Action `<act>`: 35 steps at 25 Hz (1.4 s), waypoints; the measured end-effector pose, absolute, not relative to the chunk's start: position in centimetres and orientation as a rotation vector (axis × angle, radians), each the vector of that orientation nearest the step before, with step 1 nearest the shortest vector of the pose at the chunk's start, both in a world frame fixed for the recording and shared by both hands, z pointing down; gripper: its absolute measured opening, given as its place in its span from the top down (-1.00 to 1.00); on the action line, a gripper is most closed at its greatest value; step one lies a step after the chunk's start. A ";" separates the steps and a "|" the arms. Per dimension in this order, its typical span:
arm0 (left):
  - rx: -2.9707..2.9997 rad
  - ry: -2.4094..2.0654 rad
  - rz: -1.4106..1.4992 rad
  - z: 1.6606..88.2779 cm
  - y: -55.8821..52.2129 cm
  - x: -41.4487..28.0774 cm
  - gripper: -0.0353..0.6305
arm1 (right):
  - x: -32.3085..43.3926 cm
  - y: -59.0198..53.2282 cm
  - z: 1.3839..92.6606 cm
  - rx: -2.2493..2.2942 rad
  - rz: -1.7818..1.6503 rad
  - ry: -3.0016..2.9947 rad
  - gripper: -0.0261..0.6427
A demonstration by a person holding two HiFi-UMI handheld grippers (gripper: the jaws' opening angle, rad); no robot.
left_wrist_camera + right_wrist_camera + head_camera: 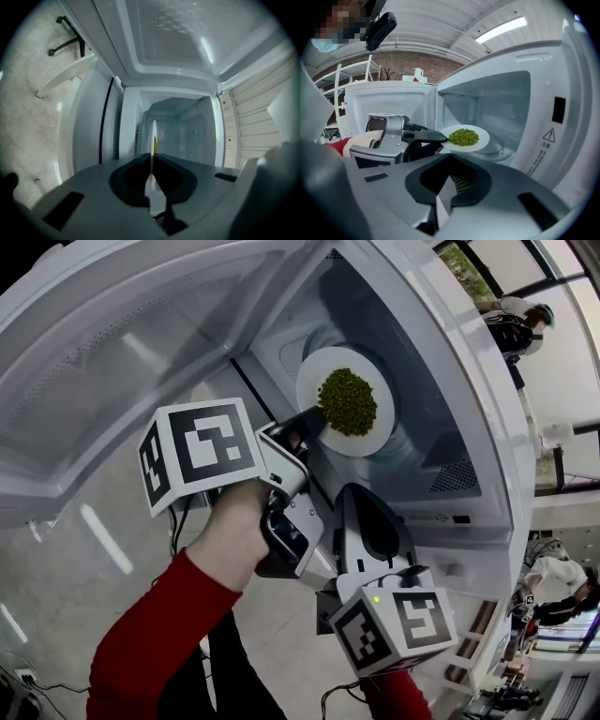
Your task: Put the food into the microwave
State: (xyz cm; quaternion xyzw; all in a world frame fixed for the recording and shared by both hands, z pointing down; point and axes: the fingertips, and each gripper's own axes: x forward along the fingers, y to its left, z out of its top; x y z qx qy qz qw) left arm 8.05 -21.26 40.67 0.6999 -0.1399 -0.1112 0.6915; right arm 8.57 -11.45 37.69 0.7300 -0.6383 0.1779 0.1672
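Observation:
The white plate (373,439) carries a heap of green food (347,401) and sits inside the open microwave (450,381), a little above the glass turntable (502,151). My left gripper (314,423) is shut on the plate's near rim. In the left gripper view the plate (153,136) shows edge-on between the closed jaws. The right gripper view shows the plate (483,139), the food (463,137) and the left gripper (439,137) at the cavity's mouth. My right gripper (361,493) hangs below the opening, shut with nothing in it (449,154).
The microwave door (112,381) stands swung wide at the left. A warning label (549,136) marks the microwave's right front. People (511,320) stand far off at the right. Shelving (351,75) rises behind the door. A cable (28,681) lies on the floor.

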 end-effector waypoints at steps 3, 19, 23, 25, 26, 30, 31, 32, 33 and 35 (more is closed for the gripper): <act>1.572 -0.308 -0.227 40.1 -21.9 9.9 0.82 | 10.1 -12.1 36.9 2.094 0.512 -1.793 0.88; 1.651 -0.353 -0.128 39.5 -24.8 12.9 0.82 | 9.8 -12.4 36.0 2.090 0.515 -1.765 0.88; 1.656 -0.371 -0.103 39.3 -25.4 13.7 0.82 | 10.2 -12.6 35.4 2.084 0.511 -1.769 0.88; 1.660 -0.371 -0.091 39.1 -25.6 14.3 0.82 | 10.7 -12.5 35.0 2.088 0.510 -1.764 0.88; 1.663 -0.374 -0.085 39.0 -25.7 14.5 0.82 | 10.9 -12.5 34.8 2.090 0.509 -1.762 0.88; 1.677 -0.393 -0.047 39.4 -26.1 14.9 0.82 | 11.0 -12.5 34.8 2.085 0.505 -1.761 0.88; 1.682 -0.396 -0.034 39.7 -26.1 14.9 0.82 | 11.0 -12.5 34.9 2.084 0.504 -1.762 0.88; 1.687 -0.399 -0.023 39.9 -26.1 15.1 0.82 | 11.1 -12.5 35.0 2.084 0.504 -1.761 0.88; 1.693 -0.401 -0.013 40.0 -26.2 15.2 0.82 | 11.3 -12.5 35.0 2.084 0.505 -1.760 0.88; 1.706 -0.406 0.009 40.0 -26.4 15.6 0.82 | 11.6 -12.8 35.0 2.086 0.508 -1.756 0.88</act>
